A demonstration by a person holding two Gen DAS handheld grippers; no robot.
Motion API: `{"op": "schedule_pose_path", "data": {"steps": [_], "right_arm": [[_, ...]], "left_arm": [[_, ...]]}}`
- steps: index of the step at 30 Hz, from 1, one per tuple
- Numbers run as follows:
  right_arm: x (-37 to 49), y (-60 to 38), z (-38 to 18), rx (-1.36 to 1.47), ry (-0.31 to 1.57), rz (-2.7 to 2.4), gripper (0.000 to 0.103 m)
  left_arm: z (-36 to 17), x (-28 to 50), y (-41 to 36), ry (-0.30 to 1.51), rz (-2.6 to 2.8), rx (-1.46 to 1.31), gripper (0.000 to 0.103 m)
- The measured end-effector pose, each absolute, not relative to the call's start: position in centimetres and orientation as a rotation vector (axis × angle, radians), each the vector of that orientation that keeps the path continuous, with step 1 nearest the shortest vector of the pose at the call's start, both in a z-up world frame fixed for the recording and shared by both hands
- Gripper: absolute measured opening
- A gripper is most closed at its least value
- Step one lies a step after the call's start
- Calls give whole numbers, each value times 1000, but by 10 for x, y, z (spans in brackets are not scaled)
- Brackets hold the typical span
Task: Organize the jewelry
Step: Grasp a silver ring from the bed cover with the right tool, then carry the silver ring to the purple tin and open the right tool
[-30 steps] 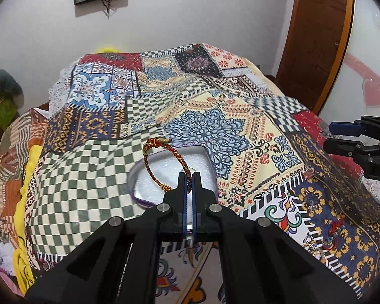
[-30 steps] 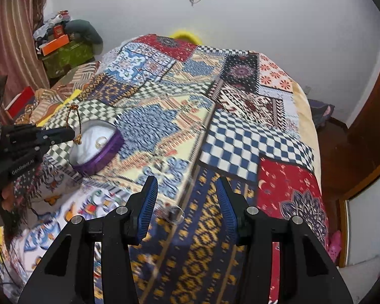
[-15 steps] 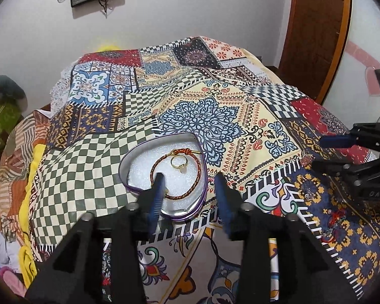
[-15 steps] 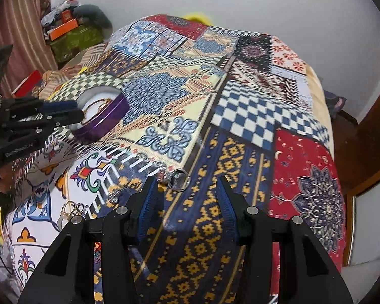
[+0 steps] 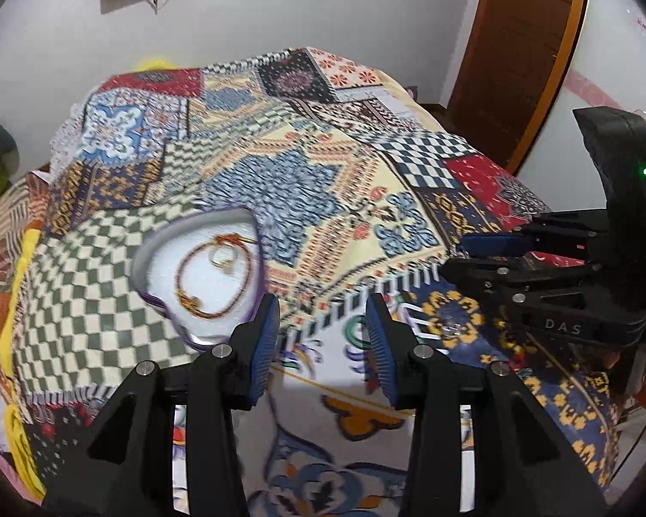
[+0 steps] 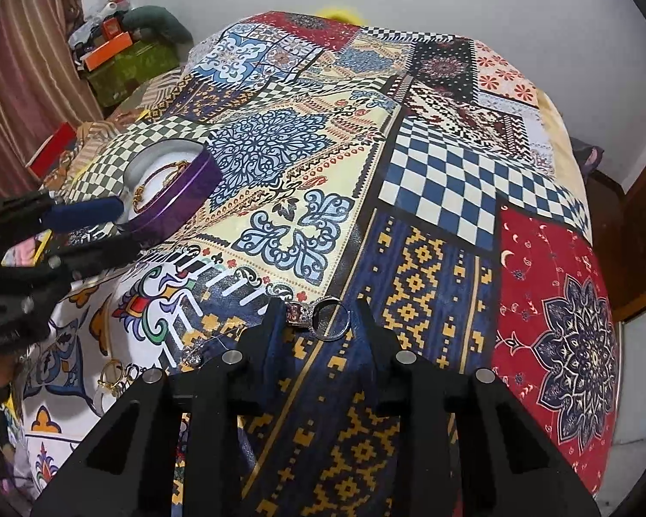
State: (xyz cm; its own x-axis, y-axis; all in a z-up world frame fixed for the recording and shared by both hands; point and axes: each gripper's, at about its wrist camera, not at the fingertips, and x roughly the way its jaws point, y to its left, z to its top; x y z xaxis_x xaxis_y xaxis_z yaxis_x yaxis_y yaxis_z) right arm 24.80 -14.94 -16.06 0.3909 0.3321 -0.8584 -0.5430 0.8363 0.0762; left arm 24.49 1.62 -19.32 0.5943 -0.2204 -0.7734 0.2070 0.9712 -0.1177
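Note:
A purple heart-shaped tin [image 5: 150, 250] lies on the patchwork bedspread; it also shows in the right wrist view [image 6: 181, 202]. Inside it lie a red-and-gold braided bracelet [image 5: 213, 275] and a small gold ring [image 5: 222, 256]. My left gripper [image 5: 321, 336] is open and empty, just in front and to the right of the tin. My right gripper [image 6: 318, 319] is open, low over the bedspread, its fingers on either side of a silver ring [image 6: 329, 319] with a stone setting. That ring shows blurred in the left wrist view [image 5: 450, 323].
Several small gold rings or earrings [image 6: 116, 377] lie on the white patch at the left. The bed edge drops off at the right toward a wooden door [image 5: 525, 51]. Boxes and clutter [image 6: 120, 56] stand beside the bed's far left.
My left gripper opened and dropped the braided bracelet into the tin, then pulled back to the right. My right gripper moved down and forward until the silver ring sat between its fingers.

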Motion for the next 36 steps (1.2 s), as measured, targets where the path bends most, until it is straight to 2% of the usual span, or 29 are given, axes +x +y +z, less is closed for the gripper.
{"op": "schedule_pose_path", "data": {"steps": [15,17,24,36], "right_arm": [[226,-172,-139,-214,980,540,28],[224,-174,-138,-209,979,537,28],[218,-180,-132,-193,968,529,28],[212,-176,-113,-172,930,531,28]], "left_arm": [[-197,237,-33,946,-363,-27,40],[-199,237,-37,956,-373,-23,38],[-205,239,-44,975,-375,-6,8],[-184,230,-31,911,-338,-27,8]]}}
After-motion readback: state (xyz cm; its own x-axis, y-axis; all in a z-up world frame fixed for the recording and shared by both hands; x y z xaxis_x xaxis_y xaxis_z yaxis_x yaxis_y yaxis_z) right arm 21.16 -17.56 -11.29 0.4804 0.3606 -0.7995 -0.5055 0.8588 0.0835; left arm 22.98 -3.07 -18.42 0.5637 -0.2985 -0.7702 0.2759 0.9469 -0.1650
